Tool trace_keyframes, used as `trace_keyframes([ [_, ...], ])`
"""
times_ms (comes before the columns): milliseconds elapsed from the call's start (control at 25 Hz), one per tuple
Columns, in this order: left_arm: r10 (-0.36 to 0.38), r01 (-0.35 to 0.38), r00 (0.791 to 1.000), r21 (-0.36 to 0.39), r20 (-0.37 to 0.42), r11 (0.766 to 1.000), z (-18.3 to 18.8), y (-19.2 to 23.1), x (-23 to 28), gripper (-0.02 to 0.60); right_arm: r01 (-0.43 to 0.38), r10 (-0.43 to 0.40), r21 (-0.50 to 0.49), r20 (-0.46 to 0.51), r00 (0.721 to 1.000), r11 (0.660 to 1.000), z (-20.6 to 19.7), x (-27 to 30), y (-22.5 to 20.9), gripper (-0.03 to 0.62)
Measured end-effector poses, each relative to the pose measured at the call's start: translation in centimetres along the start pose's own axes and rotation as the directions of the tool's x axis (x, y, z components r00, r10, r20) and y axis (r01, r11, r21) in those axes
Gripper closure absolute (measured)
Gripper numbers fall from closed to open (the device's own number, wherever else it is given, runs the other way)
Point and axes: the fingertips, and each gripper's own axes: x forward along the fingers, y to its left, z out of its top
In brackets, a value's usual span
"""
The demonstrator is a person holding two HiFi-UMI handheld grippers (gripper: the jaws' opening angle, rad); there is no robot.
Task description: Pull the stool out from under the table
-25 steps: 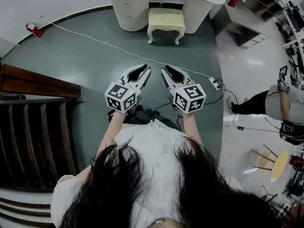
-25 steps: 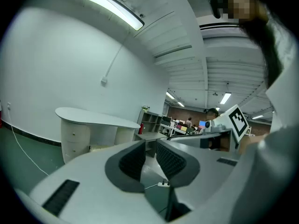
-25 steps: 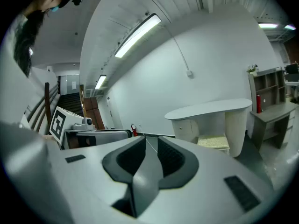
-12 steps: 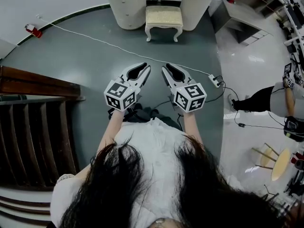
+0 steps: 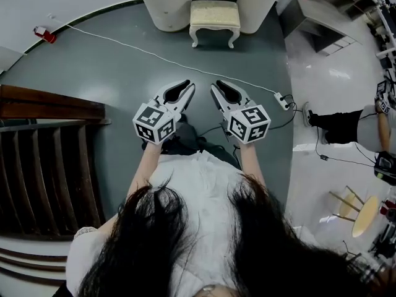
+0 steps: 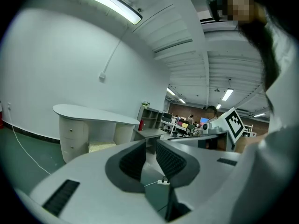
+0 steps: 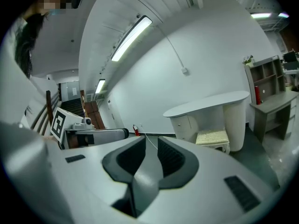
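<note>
Left gripper [image 5: 188,86], right gripper [image 5: 214,87] shifted slightly; cushioned cream stool [image 5: 215,15] stands curve-legged.

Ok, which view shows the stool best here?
The head view: the stool shows from above, seat and front legs clear, partly under the table. The right gripper view has the stool small and side-on; the left gripper view shows only a strip of cushion.
</note>
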Motion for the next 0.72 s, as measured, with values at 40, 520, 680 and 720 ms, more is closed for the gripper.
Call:
trace_keyframes([
  [40,-0.002,0.002,1.0,0.001,-0.004,1.0,0.0,0.2,0.3,0.506,-0.001,0.001,0.006,-0.001,1.0,1.0,0.0,0.2,-0.3,0.503],
  [520,-0.067,0.066,0.997,-0.032,-0.043,0.997,0.5,6.5,5.4,0.506,0.022,-0.021,0.049,-0.027,0.999,0.999,1.2,6.6,-5.2,0.503],
  [680,-0.079,0.079,0.995,0.002,-0.065,0.997,2.2,10.6,8.3,0.506,0.044,-0.043,0.049,-0.033,0.999,0.998,3.0,10.6,-7.4,0.503],
  [720,-0.084,0.085,0.994,0.006,-0.066,0.996,2.7,11.7,9.0,0.506,0.049,-0.047,0.05,-0.034,0.998,0.998,3.5,11.8,-7.9,0.504],
])
